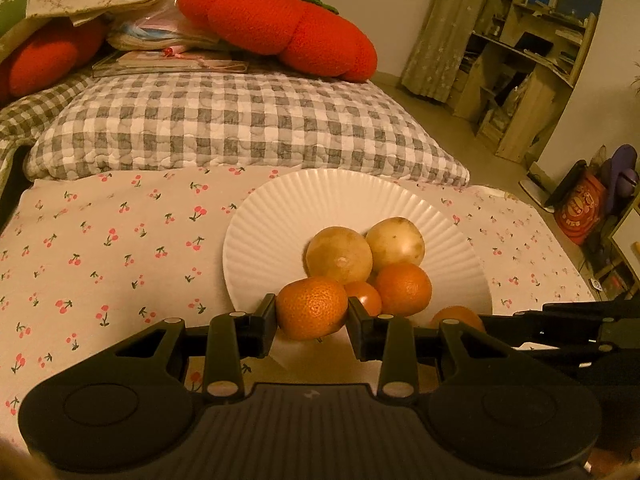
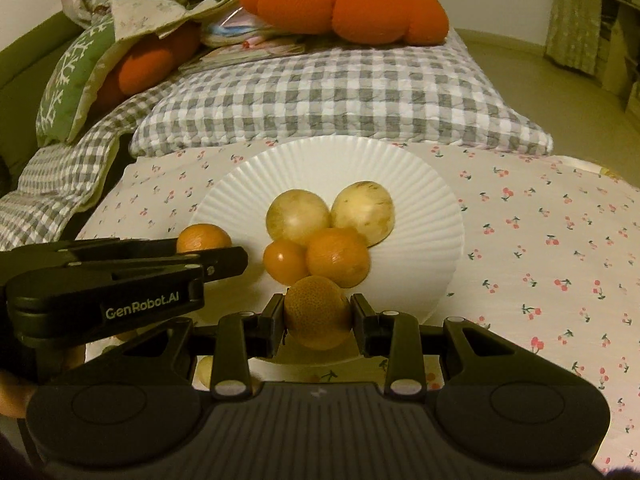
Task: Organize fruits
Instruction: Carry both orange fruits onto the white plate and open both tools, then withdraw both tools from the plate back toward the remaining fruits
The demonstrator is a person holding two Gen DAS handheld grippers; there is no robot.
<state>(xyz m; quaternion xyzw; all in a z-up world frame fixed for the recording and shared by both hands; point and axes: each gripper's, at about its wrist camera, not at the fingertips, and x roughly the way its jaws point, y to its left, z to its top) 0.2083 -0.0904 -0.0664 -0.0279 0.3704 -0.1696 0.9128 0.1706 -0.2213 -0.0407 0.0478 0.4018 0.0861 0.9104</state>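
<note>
Cherry-print cloth (image 1: 100, 248) covers the surface, warm dim light. Grey checked quilt (image 1: 224, 128) folded behind it, red knitted tomato cushion (image 1: 276, 20) on top, a second red cushion (image 1: 44, 56) far left under papers. Wooden shelf unit (image 1: 532, 60) and curtain (image 1: 444, 28) at the back right of the left wrist view.

White ribbed plate (image 1: 280, 208) sits mid-cloth. On it, a tight cluster: two pale yellow round fruits (image 1: 339, 255) (image 1: 395, 242) side by side at the back, touching; an orange mandarin (image 1: 403, 289) in front of the right one; a small smooth orange-red fruit (image 1: 366, 296) beside it, touching.

Left claw (image 1: 312, 314) clamped on a mandarin (image 1: 311, 307), pads pressing both sides, at the plate's near left rim. From the right wrist view that claw (image 2: 230, 258) comes in from the left, and its fruit (image 2: 204, 238) shows only as a top above the fingers.

Right claw (image 2: 318, 314) clamped on another mandarin (image 2: 318, 312), dimpled skin, pads on both sides, over the plate's (image 2: 420, 200) near edge, just in front of the cluster. Whether either held fruit rests on the plate, cannot tell. In the left wrist view the right claw's arm crosses at lower right, with its fruit (image 1: 456, 316) partly hidden.

A bit of a hand (image 2: 16, 396) shows bottom left in the right wrist view.
</note>
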